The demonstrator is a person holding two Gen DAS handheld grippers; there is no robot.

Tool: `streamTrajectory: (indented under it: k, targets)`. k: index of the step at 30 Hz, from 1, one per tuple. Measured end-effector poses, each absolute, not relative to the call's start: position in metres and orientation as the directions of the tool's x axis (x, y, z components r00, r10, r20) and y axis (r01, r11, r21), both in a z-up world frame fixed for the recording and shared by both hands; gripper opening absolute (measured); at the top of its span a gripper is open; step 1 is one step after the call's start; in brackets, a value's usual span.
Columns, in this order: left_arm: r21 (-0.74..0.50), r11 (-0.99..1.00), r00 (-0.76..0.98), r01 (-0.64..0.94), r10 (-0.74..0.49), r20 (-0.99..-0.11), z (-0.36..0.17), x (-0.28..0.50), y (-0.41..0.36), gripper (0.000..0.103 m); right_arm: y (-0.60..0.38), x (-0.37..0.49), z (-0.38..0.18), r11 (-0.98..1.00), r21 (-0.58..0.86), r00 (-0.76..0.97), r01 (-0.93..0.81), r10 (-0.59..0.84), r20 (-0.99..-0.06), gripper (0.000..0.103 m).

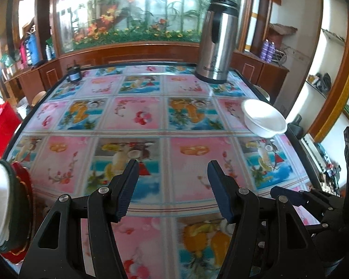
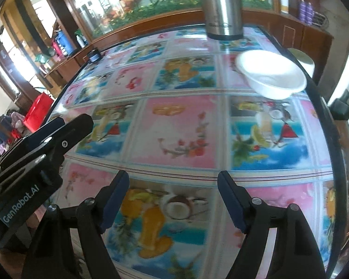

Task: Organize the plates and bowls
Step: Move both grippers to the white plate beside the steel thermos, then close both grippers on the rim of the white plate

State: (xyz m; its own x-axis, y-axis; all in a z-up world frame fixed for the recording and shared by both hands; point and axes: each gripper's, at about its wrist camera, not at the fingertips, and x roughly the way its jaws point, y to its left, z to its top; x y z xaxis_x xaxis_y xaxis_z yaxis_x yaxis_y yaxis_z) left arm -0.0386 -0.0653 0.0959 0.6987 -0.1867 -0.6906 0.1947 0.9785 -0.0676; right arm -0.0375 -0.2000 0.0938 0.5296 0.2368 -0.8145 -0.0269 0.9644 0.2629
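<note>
— How much room do you have over the table (image 1: 149,125)?

— Plenty in the middle. My left gripper (image 1: 173,181) hangs over the near half of the patterned tablecloth (image 2: 174,134) with its jaws spread wide and nothing between them. My right gripper (image 2: 173,193) is just the same: released, holding nothing, above the cloth. The two tools sit close beside each other; I see the right one at the lower right of the left view, and the left one at the left edge of the right view.

— And the edges?

— The dark table rim (image 2: 332,125) curves down my right side. One white bowl (image 1: 264,118) stands close to that rim, on the far right part of the cloth, well apart from both grippers. It looks empty as far as I can see into it.

— What else can you count?

— One steel thermos jug (image 1: 217,41) stands upright at the far edge, behind the bowl. One small dark jar (image 1: 74,74) sits at the far left corner. At my near left there is one stack of dishes (image 1: 14,209): white plates or bowls on top, a dark green rim under them, red scalloped plates beneath. I cannot count the pieces; the stack is cut off by the frame edge.

— Beyond the table?

— A wooden cabinet (image 1: 132,53) runs along the far side.
</note>
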Motion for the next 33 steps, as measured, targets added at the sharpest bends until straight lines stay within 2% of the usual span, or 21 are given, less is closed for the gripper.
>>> streamTrajectory:
  k: [13,33]
  targets:
    - [-0.047,0.965,0.662,0.260,-0.213,-0.718,0.087,-0.019,-0.126,0.061,-0.262,-0.035,0.092,0.981,0.173,0.545,0.090,0.097,-0.833,0.079]
    - [-0.070,0.963,0.626,0.259,-0.222,-0.748,0.086,0.053,-0.195,0.061,-0.352,0.011,0.100,0.975,0.143,0.562,0.171,0.023,-0.827,0.079]
